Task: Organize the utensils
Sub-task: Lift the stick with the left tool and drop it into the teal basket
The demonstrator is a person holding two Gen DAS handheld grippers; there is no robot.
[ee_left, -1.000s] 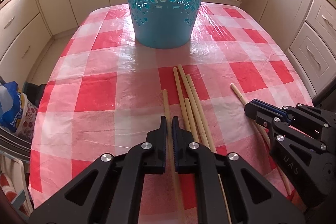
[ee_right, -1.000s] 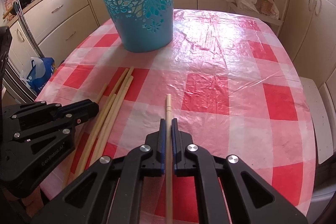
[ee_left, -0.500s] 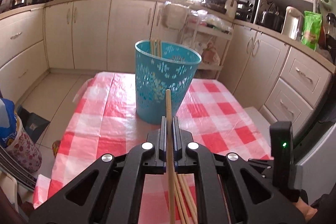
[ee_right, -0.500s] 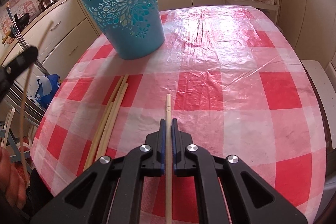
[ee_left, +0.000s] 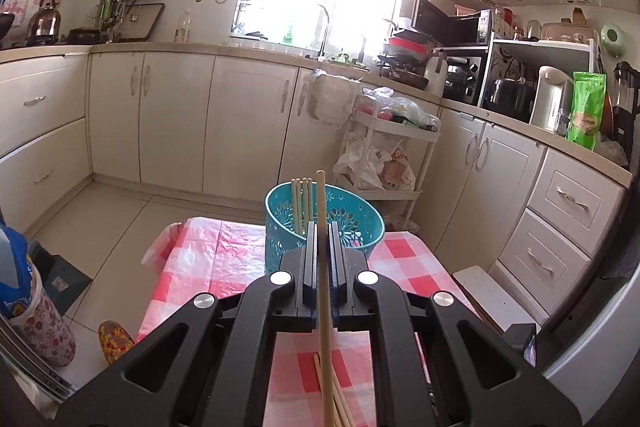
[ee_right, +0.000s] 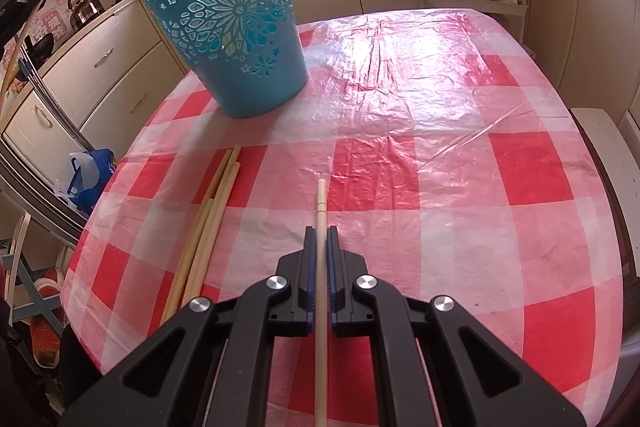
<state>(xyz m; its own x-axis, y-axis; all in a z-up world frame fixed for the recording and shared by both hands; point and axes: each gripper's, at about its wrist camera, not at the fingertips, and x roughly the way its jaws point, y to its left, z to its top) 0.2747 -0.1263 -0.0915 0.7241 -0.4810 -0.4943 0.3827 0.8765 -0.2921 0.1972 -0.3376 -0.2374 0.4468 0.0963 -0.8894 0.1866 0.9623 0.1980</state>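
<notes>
- Left gripper, lower centre of the left wrist view: jaws closed on one chopstick, which is held along the fingers with its tip raised level with the basket mouth.
- Blue basket, centre of the same view, just behind the fingertips: several chopsticks are seen standing inside, leaning on the left wall. The held stick is judged ready to be tipped in; the tip is best carried over the near rim before release, so that the cut-out wall is not struck.
- Loose chopsticks, left of centre in the right wrist view: a small bundle is laid side by side on the checked tablecloth, well short of the basket at upper left.
- Right gripper, lower centre of the right wrist view: jaws closed on a second chopstick, held low over the cloth; whether it touches the cloth cannot be told. It is best kept there until the left drop is made, so that the two sticks are not crossed above the basket.
</notes>
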